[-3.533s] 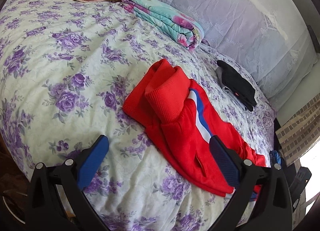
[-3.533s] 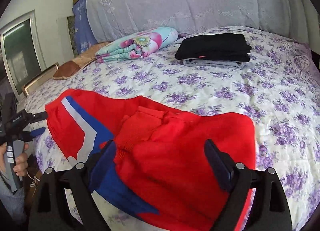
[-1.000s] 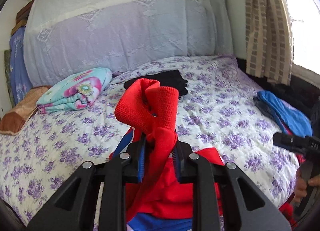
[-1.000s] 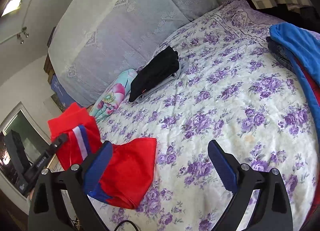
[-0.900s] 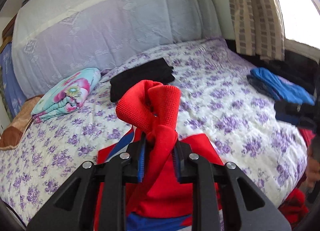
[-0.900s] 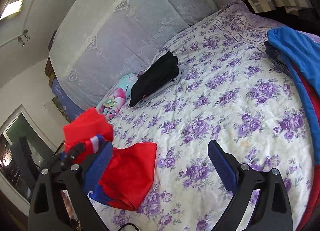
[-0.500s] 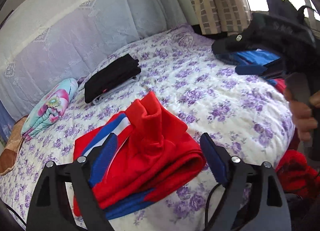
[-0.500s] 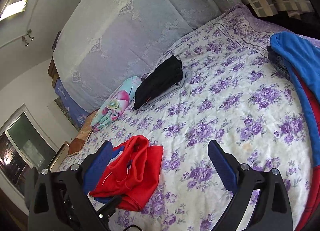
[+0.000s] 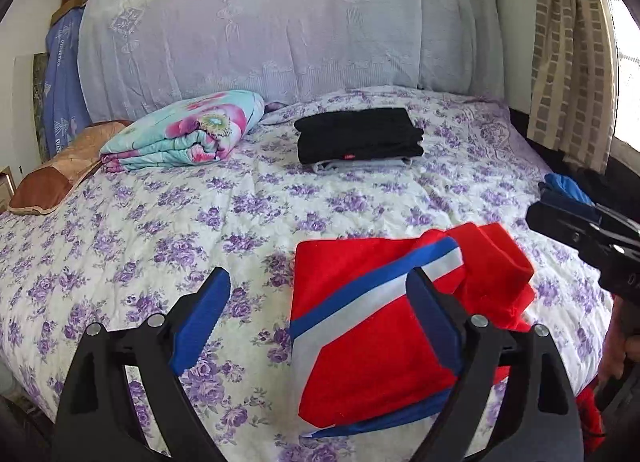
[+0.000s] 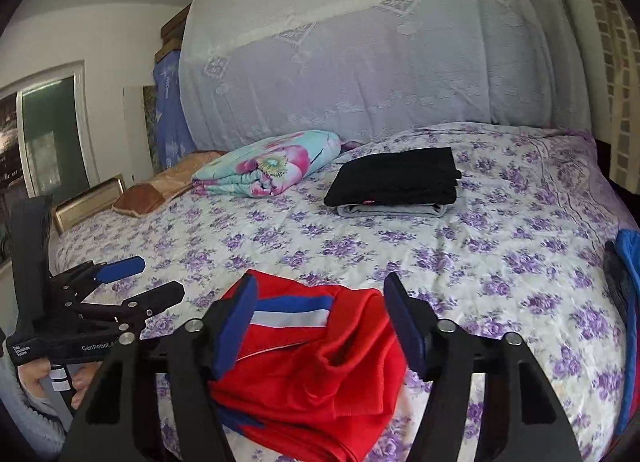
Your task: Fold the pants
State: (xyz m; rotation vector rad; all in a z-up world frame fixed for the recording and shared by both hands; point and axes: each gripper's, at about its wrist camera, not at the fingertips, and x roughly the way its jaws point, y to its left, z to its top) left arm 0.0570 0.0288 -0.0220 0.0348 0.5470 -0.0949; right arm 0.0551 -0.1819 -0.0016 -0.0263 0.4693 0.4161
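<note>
Left gripper (image 9: 316, 304) sits nearest in its wrist view, jaws spread wide after just opening, nothing between the pads; its right finger overlaps the red pants (image 9: 384, 314) in the picture, contact unclear. Right gripper (image 10: 320, 322) has jaws part open, just been narrowing, hovering over the red pants (image 10: 320, 362) with the bundle seen between the fingers but pads not pressing on it. Pants lie folded into a rough bundle on the near edge of the bed (image 9: 120, 246), blue and white stripe (image 9: 376, 294) running diagonally across the top, one red fold bunched up at the right side. In the right wrist view the left gripper (image 10: 132, 282) shows at the left edge, held by a hand (image 10: 36, 378) in a grey sleeve. In the left wrist view the right gripper (image 9: 576, 230) pokes in from the right. Blue garment (image 9: 568, 186) lies at the bed's right edge. Further back, a folded black garment (image 9: 356, 134) rests on a grey one (image 9: 360, 164), mid bed. Left of it a rolled floral quilt (image 9: 188, 130), then a brown pillow (image 9: 60, 178). Behind, a pale lace cover (image 9: 280, 22) drapes the headboard; checked curtain (image 9: 568, 62) hangs at right.
</note>
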